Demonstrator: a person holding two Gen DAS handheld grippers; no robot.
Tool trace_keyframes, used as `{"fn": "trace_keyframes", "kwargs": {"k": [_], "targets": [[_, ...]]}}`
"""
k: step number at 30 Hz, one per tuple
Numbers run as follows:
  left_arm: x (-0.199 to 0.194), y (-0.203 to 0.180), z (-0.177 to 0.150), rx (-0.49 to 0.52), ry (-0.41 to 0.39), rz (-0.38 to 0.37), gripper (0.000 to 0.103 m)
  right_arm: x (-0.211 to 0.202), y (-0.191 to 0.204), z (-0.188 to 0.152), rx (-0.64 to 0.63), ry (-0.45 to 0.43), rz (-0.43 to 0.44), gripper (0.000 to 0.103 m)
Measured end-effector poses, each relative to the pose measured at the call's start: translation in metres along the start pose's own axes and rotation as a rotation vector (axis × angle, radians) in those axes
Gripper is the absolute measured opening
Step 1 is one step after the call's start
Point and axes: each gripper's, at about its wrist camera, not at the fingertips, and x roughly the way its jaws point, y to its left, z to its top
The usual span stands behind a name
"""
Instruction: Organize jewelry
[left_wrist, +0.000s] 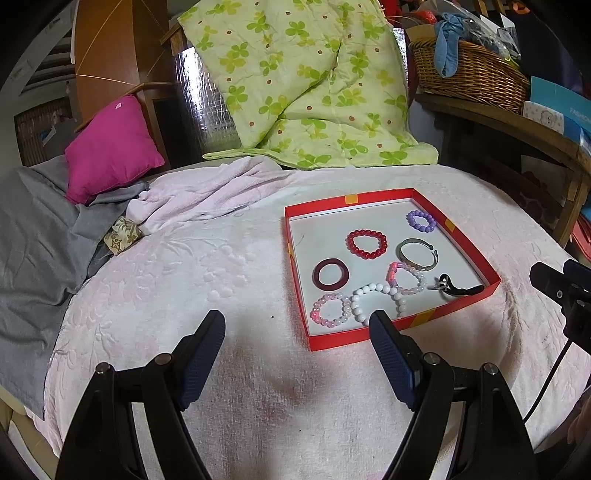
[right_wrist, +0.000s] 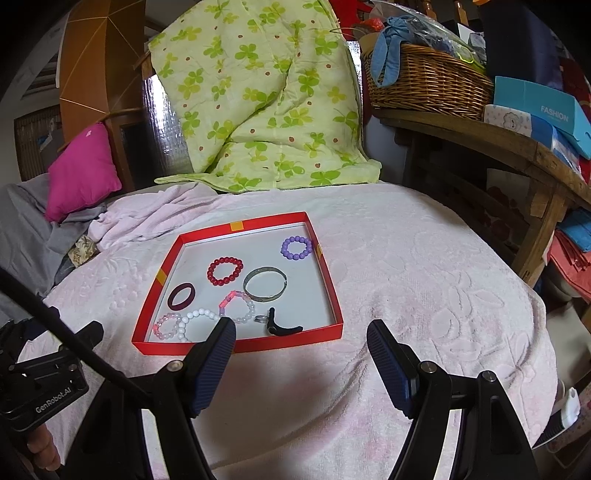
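Observation:
A shallow red box (left_wrist: 476, 254) (right_wrist: 328, 280) lies on the pink towel. Inside lie several bracelets: purple beads (left_wrist: 421, 220) (right_wrist: 296, 247), red beads (left_wrist: 366, 243) (right_wrist: 225, 271), a silver bangle (left_wrist: 416, 254) (right_wrist: 265, 284), a dark red ring bangle (left_wrist: 330, 274) (right_wrist: 181, 296), white beads (left_wrist: 376, 301) (right_wrist: 197, 321), two pink-clear bead strands (left_wrist: 330, 311) (right_wrist: 240, 306), and a black clip with a small ring (left_wrist: 456, 286) (right_wrist: 280, 325). My left gripper (left_wrist: 297, 325) stands open near the box's front left. My right gripper (right_wrist: 301, 334) stands open at the box's front right corner. Neither holds anything.
A green leaf-print quilt (left_wrist: 306, 81) drapes behind the towel. A magenta cushion (left_wrist: 110, 147) and grey cloth (left_wrist: 33, 236) lie at the left. A wooden side table (right_wrist: 480, 136) with a wicker basket (right_wrist: 428, 81) and blue boxes (right_wrist: 543, 110) stands at the right.

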Motion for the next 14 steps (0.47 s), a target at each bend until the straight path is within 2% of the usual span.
{"fn": "trace_keyframes", "kwargs": {"k": [7,10,14], "targets": [[0.000,0.000,0.000,0.001,-0.001,-0.001,0.081,0.001,-0.002,-0.001,-0.002,0.004,-0.003,0.077],[0.000,0.002,-0.002,-0.014,-0.002,-0.036,0.081,0.003,-0.004,-0.001,0.001,0.009,-0.006,0.077],[0.013,0.005,-0.012,-0.065,0.068,-0.070,0.081,0.010,-0.018,-0.006,0.032,0.027,-0.003,0.077]]}}
